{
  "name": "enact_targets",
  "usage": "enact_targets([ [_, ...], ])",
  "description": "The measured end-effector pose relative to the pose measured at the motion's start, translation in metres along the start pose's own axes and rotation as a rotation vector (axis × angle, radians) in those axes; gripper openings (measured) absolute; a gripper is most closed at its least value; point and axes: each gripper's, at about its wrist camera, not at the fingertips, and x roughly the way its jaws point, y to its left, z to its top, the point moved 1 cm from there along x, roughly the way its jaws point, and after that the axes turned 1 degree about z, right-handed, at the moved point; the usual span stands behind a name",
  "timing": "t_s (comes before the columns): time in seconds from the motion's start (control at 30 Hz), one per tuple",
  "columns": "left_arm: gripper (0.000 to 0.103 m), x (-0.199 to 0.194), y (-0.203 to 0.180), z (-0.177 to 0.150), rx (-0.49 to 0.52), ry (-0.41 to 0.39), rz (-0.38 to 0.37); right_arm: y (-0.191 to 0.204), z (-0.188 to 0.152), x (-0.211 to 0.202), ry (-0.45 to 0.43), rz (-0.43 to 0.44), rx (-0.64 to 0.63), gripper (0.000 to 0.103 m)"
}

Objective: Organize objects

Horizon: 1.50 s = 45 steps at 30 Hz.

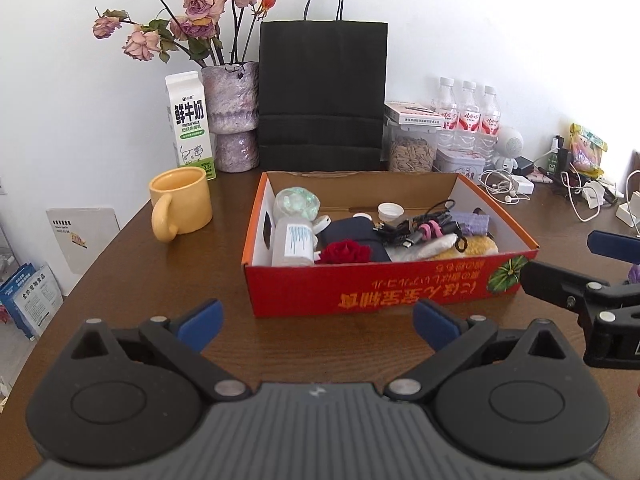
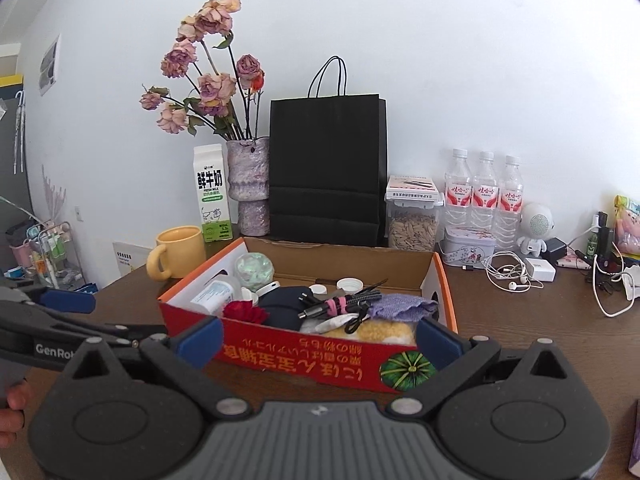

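Note:
A red cardboard box [image 1: 372, 288] [image 2: 304, 360] sits on the brown wooden table [image 1: 168, 280]. It holds a plastic bottle [image 1: 293, 242], a red fabric rose [image 1: 345, 252], a dark pouch [image 1: 352, 230], coiled cables [image 1: 416, 226] [image 2: 340, 304], a purple cloth [image 2: 400, 304], a yellow sponge [image 1: 476, 247] and white caps [image 1: 391, 211]. My left gripper [image 1: 318, 320] is open and empty just in front of the box. My right gripper [image 2: 320, 338] is open and empty, its fingers spanning the box's near wall. The right gripper also shows in the left wrist view [image 1: 600, 264].
A yellow mug [image 1: 180, 204], a milk carton [image 1: 190, 124], a vase of dried roses [image 1: 234, 116] and a black paper bag [image 1: 322, 92] stand behind the box. At the right are a seed jar [image 1: 412, 148], three water bottles [image 1: 468, 120], a tin, earphones [image 2: 508, 272] and chargers.

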Motion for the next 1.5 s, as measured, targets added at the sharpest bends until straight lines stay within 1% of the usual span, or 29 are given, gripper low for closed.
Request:
enact_targets([
  [0.2, 0.103, -0.030, -0.002, -0.020, 0.009, 0.003, -0.008, 0.012, -0.017, -0.037, 0.005, -0.007, 0.005, 0.103],
  [0.4, 0.103, -0.041, -0.002, -0.027, 0.008, -0.001, -0.013, 0.015, -0.026, -0.053, 0.012, -0.014, 0.017, 0.103],
  [1.5, 0.103, -0.042, -0.003, -0.028, 0.008, -0.003, -0.015, 0.012, -0.026, -0.051, 0.015, -0.014, 0.021, 0.103],
])
